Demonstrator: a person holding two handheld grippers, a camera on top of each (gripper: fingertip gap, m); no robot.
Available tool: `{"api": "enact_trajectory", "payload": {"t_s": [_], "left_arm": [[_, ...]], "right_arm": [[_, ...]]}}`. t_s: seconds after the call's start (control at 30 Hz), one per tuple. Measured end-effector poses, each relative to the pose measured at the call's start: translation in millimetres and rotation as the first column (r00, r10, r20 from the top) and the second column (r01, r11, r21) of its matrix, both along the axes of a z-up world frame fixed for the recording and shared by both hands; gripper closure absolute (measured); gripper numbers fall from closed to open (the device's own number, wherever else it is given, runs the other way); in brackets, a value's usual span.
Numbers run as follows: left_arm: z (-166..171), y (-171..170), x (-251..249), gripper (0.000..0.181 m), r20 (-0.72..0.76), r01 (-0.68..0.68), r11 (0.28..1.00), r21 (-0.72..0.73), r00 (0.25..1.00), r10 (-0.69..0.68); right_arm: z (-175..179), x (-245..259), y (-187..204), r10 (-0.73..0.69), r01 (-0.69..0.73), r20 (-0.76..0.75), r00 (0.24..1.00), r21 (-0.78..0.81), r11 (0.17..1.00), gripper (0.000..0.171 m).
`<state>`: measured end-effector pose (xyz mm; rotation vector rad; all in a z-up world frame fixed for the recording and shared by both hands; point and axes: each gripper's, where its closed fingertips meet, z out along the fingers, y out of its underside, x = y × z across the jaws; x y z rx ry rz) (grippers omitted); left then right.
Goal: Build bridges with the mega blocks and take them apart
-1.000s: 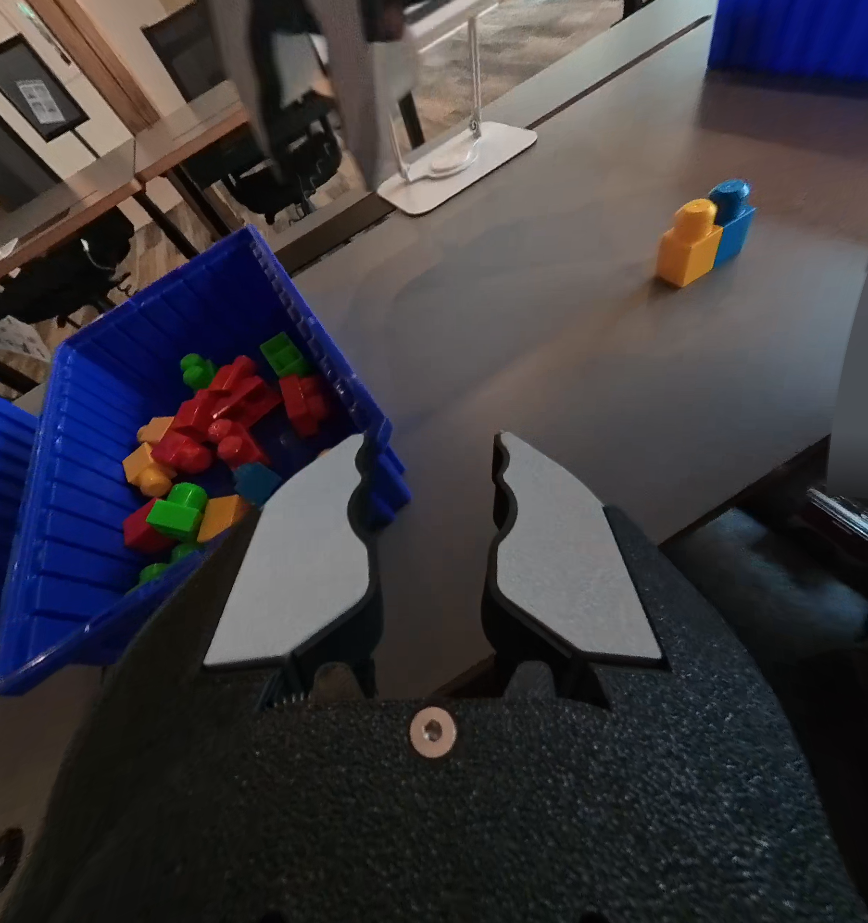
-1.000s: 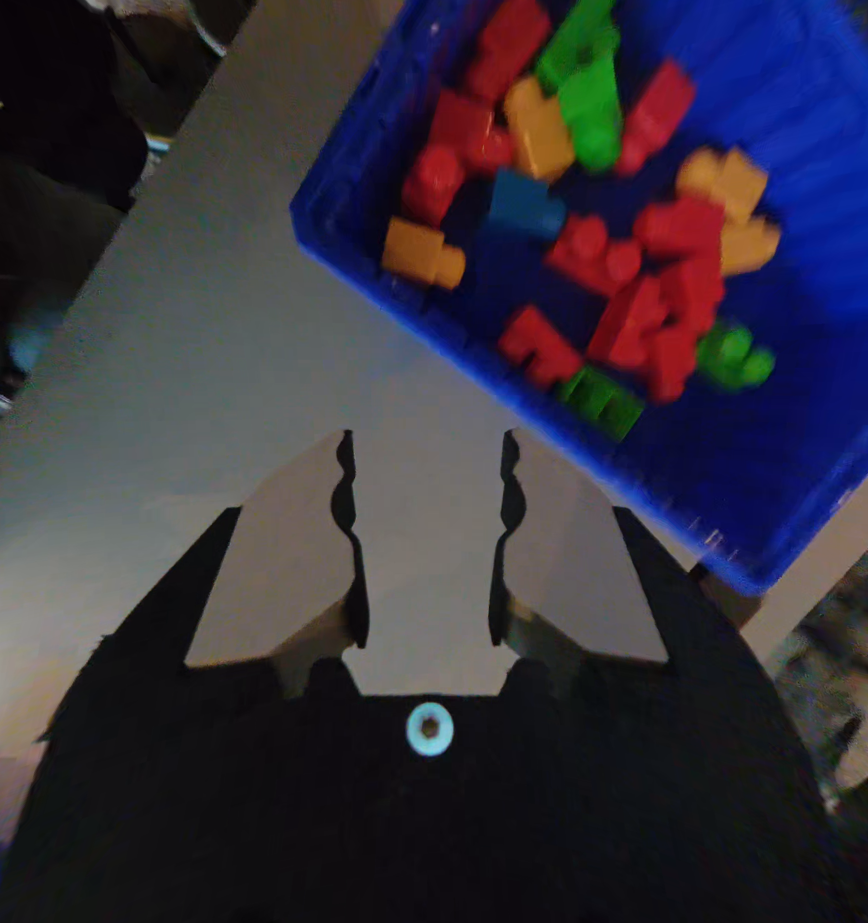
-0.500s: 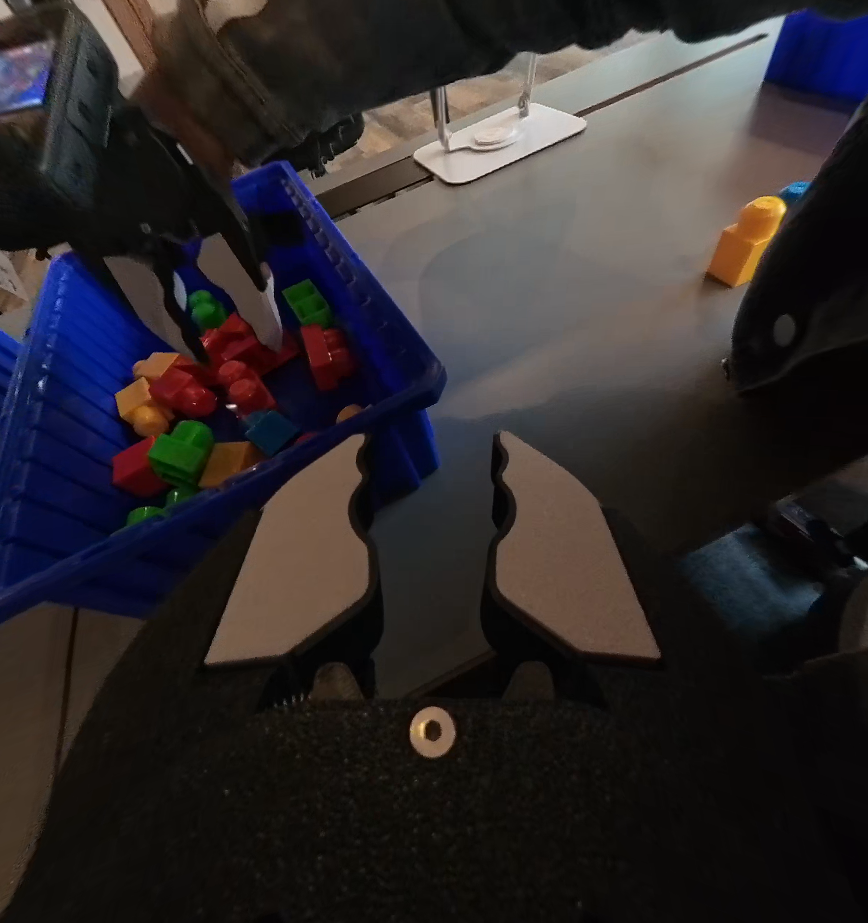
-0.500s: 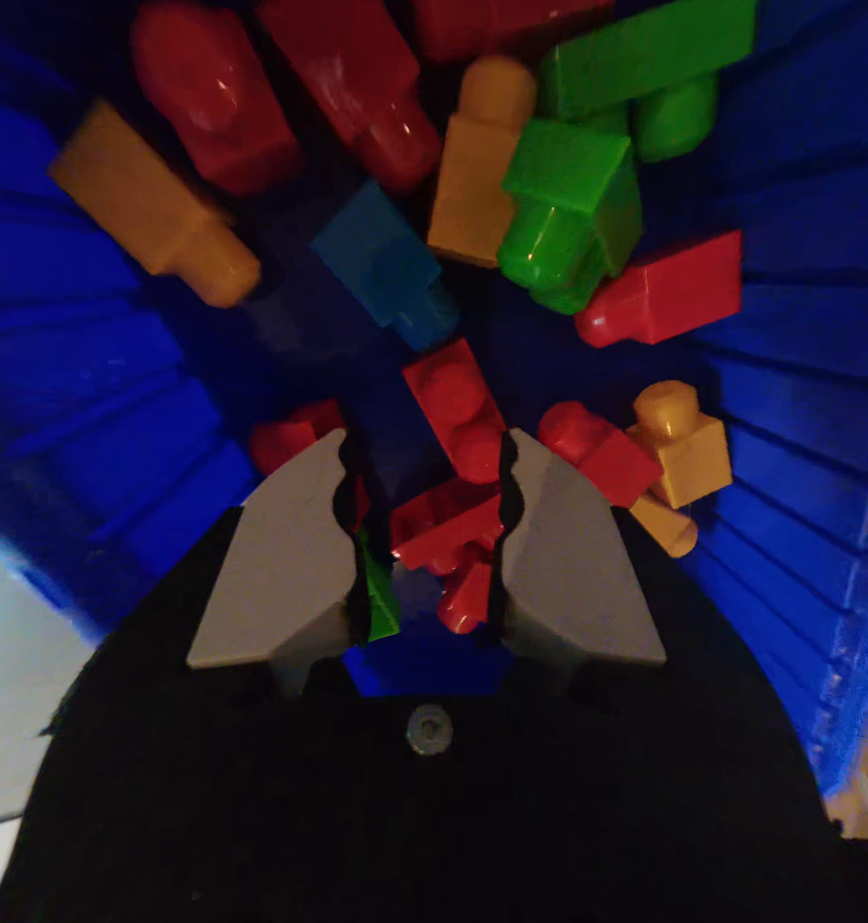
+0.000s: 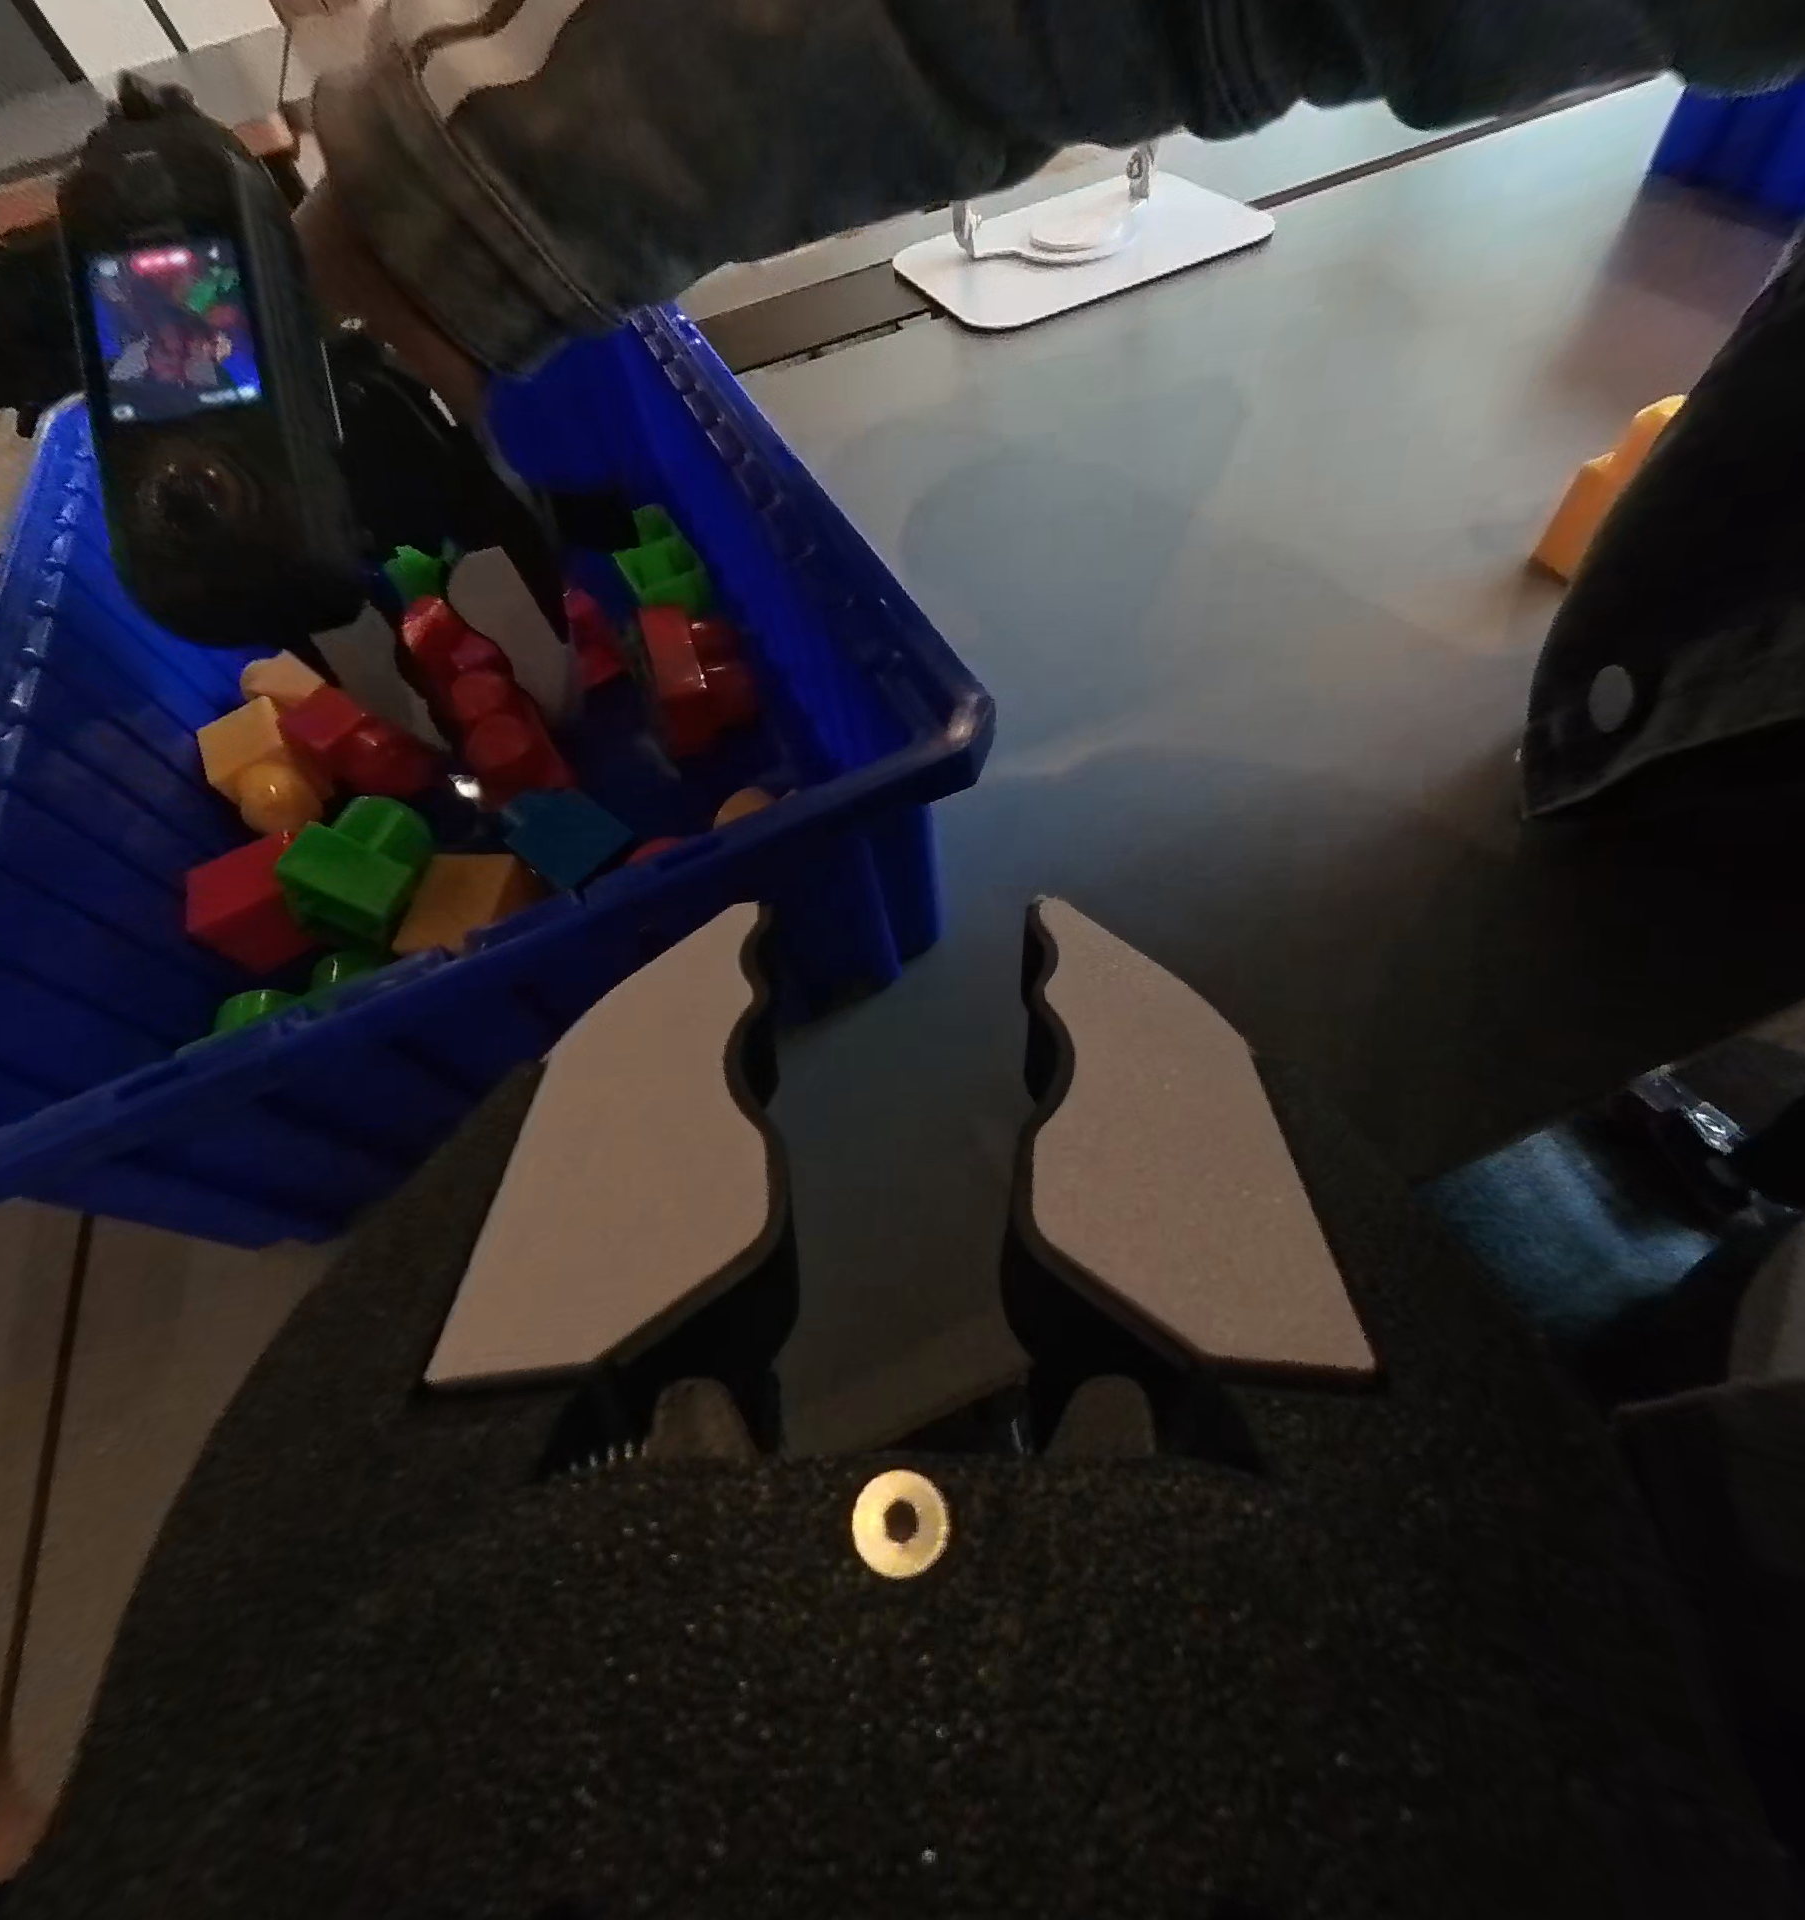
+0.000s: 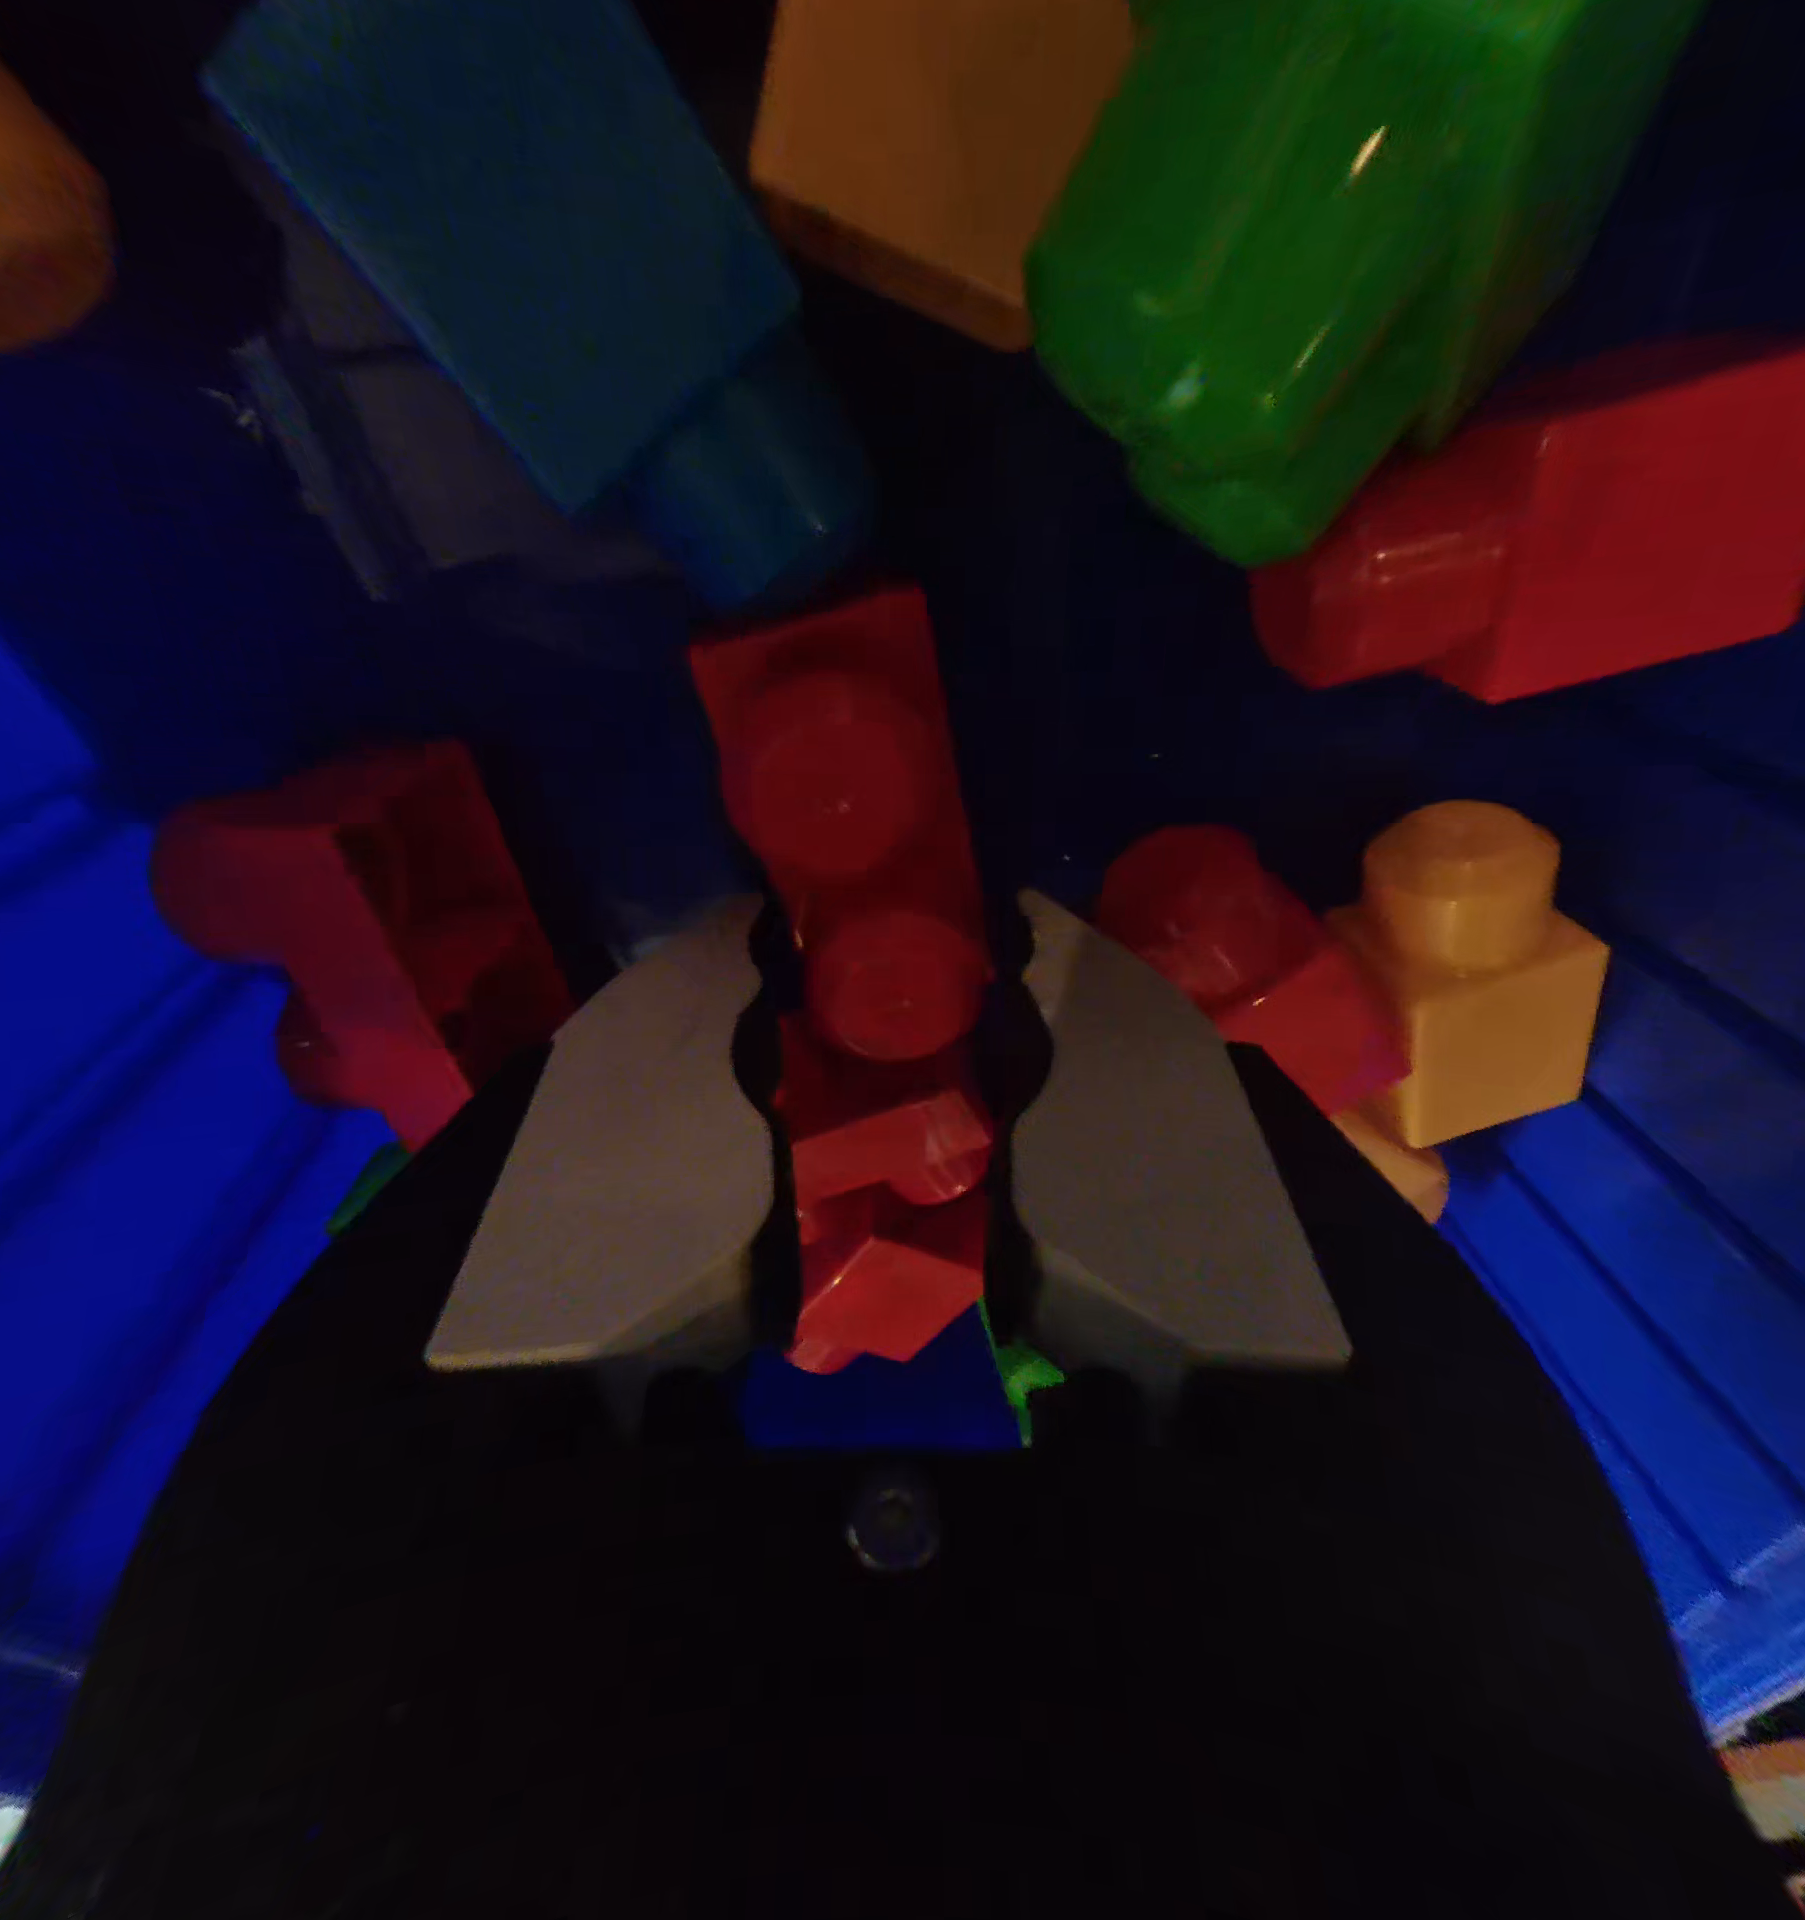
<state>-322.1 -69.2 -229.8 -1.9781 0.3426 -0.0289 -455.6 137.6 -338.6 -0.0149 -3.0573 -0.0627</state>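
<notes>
A blue bin (image 5: pixel 825 748) on the dark table holds several loose mega blocks in red, green, yellow and blue. My right gripper (image 6: pixel 887 914) is down inside the bin and open. Its jaws stand on either side of a red two-stud block (image 6: pixel 836 790). It also shows in the left wrist view (image 5: pixel 451 665), with the person's sleeve above it. My left gripper (image 5: pixel 893 914) is open and empty, above the table's near edge beside the bin's right corner. A yellow block (image 5: pixel 1604 499) stands on the table at the right, half hidden by a dark jacket.
In the bin, a green block (image 6: pixel 1293 260), a blue block (image 6: pixel 524 239) and a yellow one-stud block (image 6: pixel 1469 977) lie around the red one. A white stand base (image 5: pixel 1085 239) sits at the table's far side. Another blue bin (image 5: pixel 1750 145) is at the far right. My hands' fingertips stand some 25 centimetres from each other.
My right gripper has come from above the table down into the bin and now straddles the red two-stud block. My left gripper has shifted slightly toward the bin and stayed open.
</notes>
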Motion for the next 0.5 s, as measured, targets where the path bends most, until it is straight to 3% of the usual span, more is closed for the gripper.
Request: {"api": "enact_trajectory", "payload": {"t_s": [0.07,0.1,0.17,0.23,0.3,0.4,0.5], "left_arm": [[-2,1,-2,0.135,0.004,-0.008,1.0,-0.004,1.0,0.008],[-2,2,-3,0.133,0.006,-0.013,1.0,-0.004,1.0,0.013],[0,3,-7,0.131,0.003,-0.029,1.0,0.004,1.0,0.029],[6,5,-14,0.131,0.003,-0.053,0.998,0.021,0.999,0.053],[19,10,-23,0.133,-0.007,-0.054,0.998,0.031,0.998,0.054],[41,24,-39,0.133,-0.059,-0.046,0.998,0.035,0.997,0.048],[52,47,-56,0.135,-0.17,-0.038,0.999,0.02,0.985,0.041]], "right_arm": [[0,0,1,-0.011,0.011,-0.012,1.0,0.002,1.0,0.131],[1,1,2,-0.038,0.038,-0.01,0.999,0.005,0.999,0.115],[13,3,0,-0.112,0.112,-0.026,0.993,-0.004,0.994,0.101],[43,10,-8,-0.155,0.151,-0.096,0.983,-0.04,0.988,0.088],[84,23,-16,-0.208,0.189,-0.213,0.955,-0.106,0.976,0.086],[152,64,-19,-0.358,0.283,-0.402,0.843,-0.235,0.93,0.095],[195,138,-19,-0.561,0.407,-0.484,0.671,-0.392,0.825,0.103]]}}
